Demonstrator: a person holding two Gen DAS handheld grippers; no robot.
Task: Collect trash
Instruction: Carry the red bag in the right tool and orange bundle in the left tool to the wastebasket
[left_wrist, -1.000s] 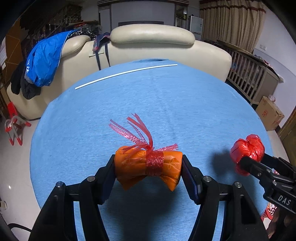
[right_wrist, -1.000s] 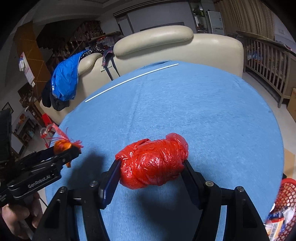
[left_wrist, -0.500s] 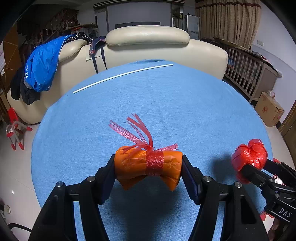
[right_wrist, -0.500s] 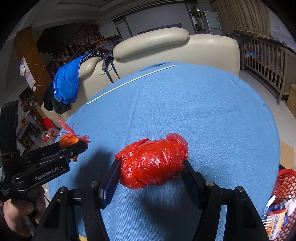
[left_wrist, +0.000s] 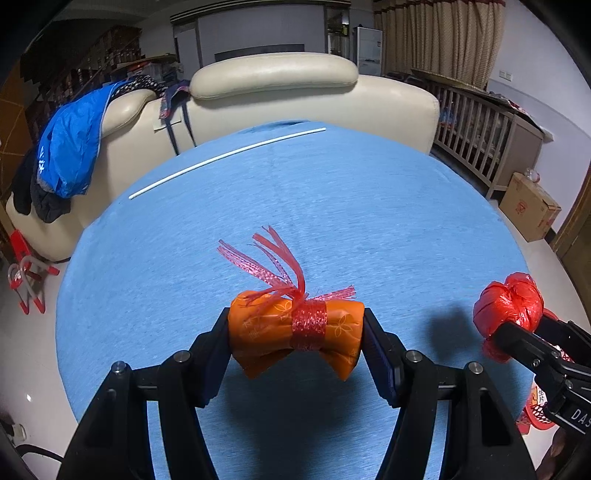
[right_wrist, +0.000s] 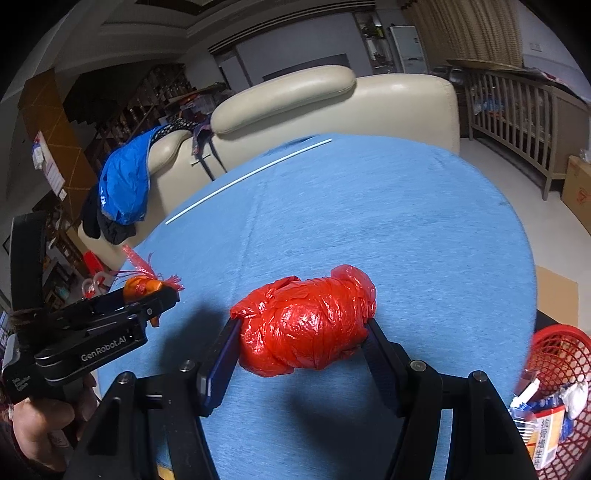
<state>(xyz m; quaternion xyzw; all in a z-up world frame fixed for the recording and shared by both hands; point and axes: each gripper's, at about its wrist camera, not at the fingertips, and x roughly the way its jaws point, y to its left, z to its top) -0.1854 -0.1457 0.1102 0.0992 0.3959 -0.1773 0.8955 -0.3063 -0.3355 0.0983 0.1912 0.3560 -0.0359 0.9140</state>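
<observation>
Table (left_wrist: 332, 206): uniform light blue cloth, fine woven texture. White rod (left_wrist: 225, 158) along the far edge. Orange bundle (left_wrist: 273, 336): orange wrap with a faint pale flower print, bound by a glittery red mesh band (left_wrist: 309, 325) with pink-red frayed strands. Red bag (right_wrist: 306, 325): glossy, crinkled solid red plastic. Fingers (left_wrist: 380, 354) of both grippers: black, with dark blue pads. Basket (right_wrist: 565, 354) past the near right edge: red lattice. Sofa (left_wrist: 295, 92): cream. Jacket (left_wrist: 70, 151): bright blue.
</observation>
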